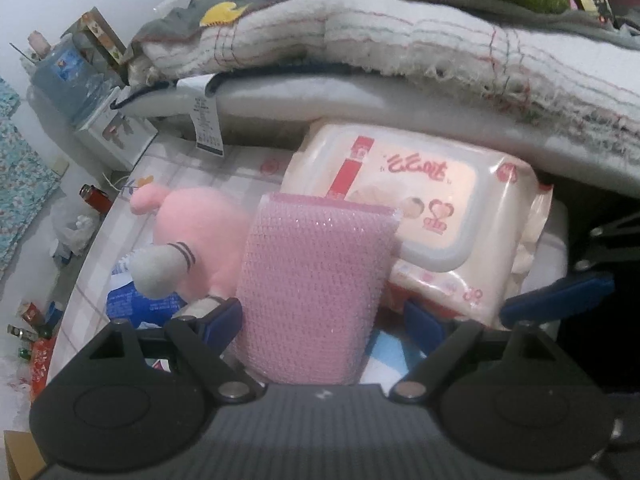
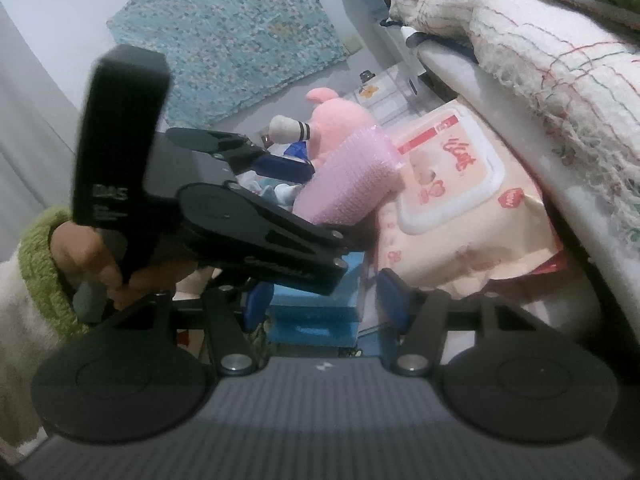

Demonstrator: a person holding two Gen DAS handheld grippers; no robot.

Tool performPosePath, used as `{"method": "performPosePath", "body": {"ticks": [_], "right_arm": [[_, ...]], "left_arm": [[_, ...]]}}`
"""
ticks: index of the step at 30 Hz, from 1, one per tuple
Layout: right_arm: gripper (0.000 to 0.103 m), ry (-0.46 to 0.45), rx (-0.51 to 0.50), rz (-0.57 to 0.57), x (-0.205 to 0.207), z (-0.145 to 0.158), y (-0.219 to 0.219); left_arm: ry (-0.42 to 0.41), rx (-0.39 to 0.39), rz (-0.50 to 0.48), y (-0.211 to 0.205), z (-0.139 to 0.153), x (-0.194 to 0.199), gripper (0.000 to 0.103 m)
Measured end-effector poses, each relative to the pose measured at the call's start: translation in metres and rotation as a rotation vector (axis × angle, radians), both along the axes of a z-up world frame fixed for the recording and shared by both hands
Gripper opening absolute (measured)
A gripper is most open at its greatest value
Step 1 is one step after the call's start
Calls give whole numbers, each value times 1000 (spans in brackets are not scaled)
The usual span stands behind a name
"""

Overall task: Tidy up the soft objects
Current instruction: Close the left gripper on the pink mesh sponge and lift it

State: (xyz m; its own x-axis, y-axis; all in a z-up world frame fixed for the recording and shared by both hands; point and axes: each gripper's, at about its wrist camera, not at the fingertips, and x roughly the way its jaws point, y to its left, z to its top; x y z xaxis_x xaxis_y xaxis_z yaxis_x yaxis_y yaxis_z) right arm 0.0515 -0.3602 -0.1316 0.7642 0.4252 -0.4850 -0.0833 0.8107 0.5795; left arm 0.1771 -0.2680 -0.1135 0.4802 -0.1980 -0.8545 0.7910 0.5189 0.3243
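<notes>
The pink sponge [image 1: 312, 292] stands propped against the wipes pack [image 1: 432, 216], between the left gripper [image 1: 324, 316]'s wide-open fingers — apparently released. The right gripper [image 2: 320, 304] is half open, empty; pink plush [image 1: 192, 240] beside it looks unsorted.

The left gripper [image 1: 324, 316] points steeply downward with its jaws spread wide, the blue pad at 9 o'clock close against what stands between them and the pad at 3 o'clock clear of it. In the right wrist view, that gripper reaches in from 9 o'clock, gripped by a hand [image 2: 92, 260] in a cream sleeve with a green cuff. The right gripper [image 2: 320, 304] tilts gently downward, its jaws parted and gripping nothing.
</notes>
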Motion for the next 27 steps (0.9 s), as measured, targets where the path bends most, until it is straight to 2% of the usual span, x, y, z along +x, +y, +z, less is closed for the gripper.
{"method": "performPosePath", "body": {"ticks": [5, 7, 9, 14, 18, 21, 27], "right_arm": [[59, 8, 12, -6, -7, -1, -3], [59, 15, 23, -11, -9, -2, -5], [59, 13, 29, -16, -10, -1, -5], [60, -5, 35, -21, -14, 3, -7], [60, -17, 36, -26, -16, 6, -10], [60, -29, 33, -28, -19, 10, -10], [60, -52, 28, -24, -30, 19, -7]], "left_arm": [[4, 30, 26, -5, -9, 5, 88], [-8, 54, 44, -7, -13, 7, 85], [-29, 64, 60, -8, -13, 6, 73], [-43, 35, 95, -5, -2, 2, 55], [-91, 30, 106, -3, 10, -9, 37], [-119, 28, 122, 2, 20, -15, 32], [-152, 18, 158, 17, 36, -30, 29]]}}
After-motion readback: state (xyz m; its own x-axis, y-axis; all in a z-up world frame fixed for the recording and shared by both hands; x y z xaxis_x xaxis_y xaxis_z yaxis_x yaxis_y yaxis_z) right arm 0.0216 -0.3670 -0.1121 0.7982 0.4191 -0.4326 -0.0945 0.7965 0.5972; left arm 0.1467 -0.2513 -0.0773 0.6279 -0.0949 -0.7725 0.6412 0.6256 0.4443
